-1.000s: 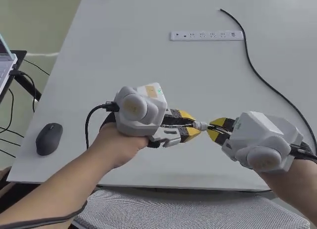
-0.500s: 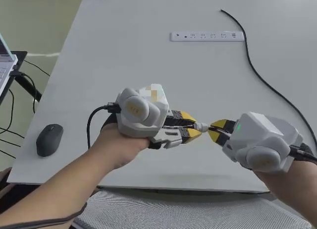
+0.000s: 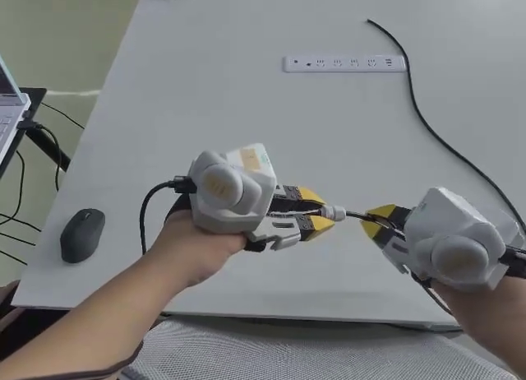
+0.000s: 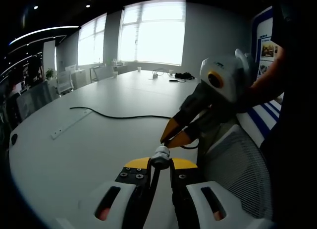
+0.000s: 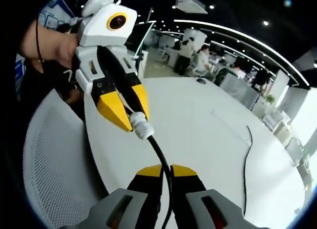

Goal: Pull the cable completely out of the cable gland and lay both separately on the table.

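The cable gland (image 3: 332,210) is held in the air over the near edge of the tabletop (image 3: 246,100), not resting on it. It is clamped at the tip of the left gripper (image 3: 320,210), whose fingers are drawn narrow around the gland's body. The black cable (image 3: 355,216) is seen running out of the gland's front end toward the right gripper (image 3: 376,219). That gripper's fingers are pinched tight on the cable, with a short bare stretch left between gland and fingertips. In the left gripper view a dark strand is also seen behind the gland, running back between the left fingers. So the cable is judged to be threaded through the gland, not free of it. The two grippers are pointed at each other, nearly tip to tip, parted by that short stretch of cable.

Progress is judged early to middle: both grasps are made and the pull is set up, but extraction is not complete. Left to do: the cable is to be drawn fully out, then gland and cable are to be laid apart on the tabletop. Neither is placed yet.

Farther out, a white power strip (image 3: 343,63) and a loose black cord (image 3: 436,133) lie on the tabletop, well apart from the work. A mouse (image 3: 82,234) sits near the left edge. A mesh chair seat (image 3: 288,347) is seen below the near edge.
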Demonstrator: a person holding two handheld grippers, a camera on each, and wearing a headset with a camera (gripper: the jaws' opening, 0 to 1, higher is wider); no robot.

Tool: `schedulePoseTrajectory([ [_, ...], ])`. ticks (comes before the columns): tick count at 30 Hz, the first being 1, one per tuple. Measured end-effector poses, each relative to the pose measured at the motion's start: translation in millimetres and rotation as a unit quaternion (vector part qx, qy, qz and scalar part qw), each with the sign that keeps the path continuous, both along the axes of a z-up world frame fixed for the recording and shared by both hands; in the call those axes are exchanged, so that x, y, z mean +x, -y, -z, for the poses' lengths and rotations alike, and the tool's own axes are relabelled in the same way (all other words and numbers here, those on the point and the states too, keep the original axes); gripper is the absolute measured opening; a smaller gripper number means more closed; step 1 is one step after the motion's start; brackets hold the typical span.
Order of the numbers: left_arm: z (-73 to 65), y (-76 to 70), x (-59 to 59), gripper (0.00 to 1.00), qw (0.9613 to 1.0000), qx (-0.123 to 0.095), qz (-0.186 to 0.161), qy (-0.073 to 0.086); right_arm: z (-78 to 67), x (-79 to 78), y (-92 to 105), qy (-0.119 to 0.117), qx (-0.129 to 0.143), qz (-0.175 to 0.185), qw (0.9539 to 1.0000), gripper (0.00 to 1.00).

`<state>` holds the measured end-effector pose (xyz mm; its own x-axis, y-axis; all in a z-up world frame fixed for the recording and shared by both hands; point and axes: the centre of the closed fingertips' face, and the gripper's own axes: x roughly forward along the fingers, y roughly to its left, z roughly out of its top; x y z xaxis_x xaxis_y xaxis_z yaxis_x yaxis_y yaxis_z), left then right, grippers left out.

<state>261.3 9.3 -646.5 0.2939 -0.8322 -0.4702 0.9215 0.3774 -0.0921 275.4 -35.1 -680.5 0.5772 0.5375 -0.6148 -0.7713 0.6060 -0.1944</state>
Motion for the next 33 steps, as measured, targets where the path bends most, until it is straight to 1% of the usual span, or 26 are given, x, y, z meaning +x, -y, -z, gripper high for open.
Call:
schedulePoseTrajectory([
  [1, -0.1, -0.1, 0.1, 0.16, 1.0000, 0.000, 0.000, 0.000, 0.1, 1.2, 1.8, -0.001, 0.004, 0.005, 1.0000, 0.00],
  [2, -0.3, -0.3, 0.3, 0.16, 1.0000, -0.001, -0.001, 0.000, 1.8, 1.7, 4.6, -0.007, 0.009, 0.013, 0.9998, 0.00],
  [6, -1.0, -1.3, 0.8, 0.16, 1.0000, -0.001, -0.002, 0.002, 7.1, 2.4, 12.1, -0.018, 0.016, 0.029, 0.9993, 0.00],
  [9, -0.3, -2.4, 0.8, 0.16, 1.0000, 0.000, -0.002, 0.003, 10.8, 3.3, 17.6, -0.029, 0.027, 0.045, 0.9982, 0.00],
  [12, -0.5, -2.7, 1.3, 0.16, 1.0000, -0.002, -0.002, 0.005, 15.0, 5.7, 23.3, -0.048, 0.049, 0.072, 0.9951, 0.00],
  [15, -0.1, -3.1, 2.7, 0.16, 1.0000, -0.003, -0.004, 0.004, 19.3, 8.6, 29.2, -0.063, 0.064, 0.096, 0.9914, 0.01],
  [17, -0.1, -3.3, 3.7, 0.16, 1.0000, -0.003, -0.005, 0.005, 20.4, 9.2, 31.1, -0.070, 0.074, 0.105, 0.9893, 0.01],
  [22, -0.1, -4.6, 6.4, 0.16, 0.9999, -0.003, -0.008, 0.006, 24.9, 10.4, 34.9, -0.082, 0.085, 0.121, 0.9856, 0.01],
  [24, 0.1, -5.0, 6.9, 0.16, 0.9999, -0.003, -0.008, 0.007, 29.4, 11.4, 37.7, -0.092, 0.092, 0.134, 0.9824, 0.01],
  [25, 0.2, -5.1, 7.0, 0.16, 0.9999, -0.003, -0.008, 0.007, 32.1, 11.5, 38.7, -0.100, 0.099, 0.144, 0.9795, 0.01],
  [28, 0.7, -5.8, 7.4, 0.16, 0.9999, -0.003, -0.010, 0.008, 36.8, 12.0, 42.4, -0.114, 0.111, 0.166, 0.9733, 0.01],
  [29, 0.9, -6.0, 7.5, 0.16, 0.9999, -0.004, -0.010, 0.007, 38.0, 11.1, 42.8, -0.122, 0.120, 0.175, 0.9695, 0.01],
  [30, 1.1, -6.1, 7.5, 0.16, 0.9999, -0.004, -0.010, 0.007, 39.6, 11.7, 44.7, -0.127, 0.125, 0.183, 0.9669, 0.01],
  [31, 1.3, -6.2, 7.5, 0.16, 0.9999, -0.004, -0.009, 0.008, 42.2, 13.5, 48.1, -0.135, 0.133, 0.192, 0.9631, 0.01],
  [33, 1.5, -6.2, 7.5, 0.16, 0.9999, -0.005, -0.009, 0.008, 44.0, 13.0, 48.9, -0.145, 0.147, 0.205, 0.9568, 0.01],
])
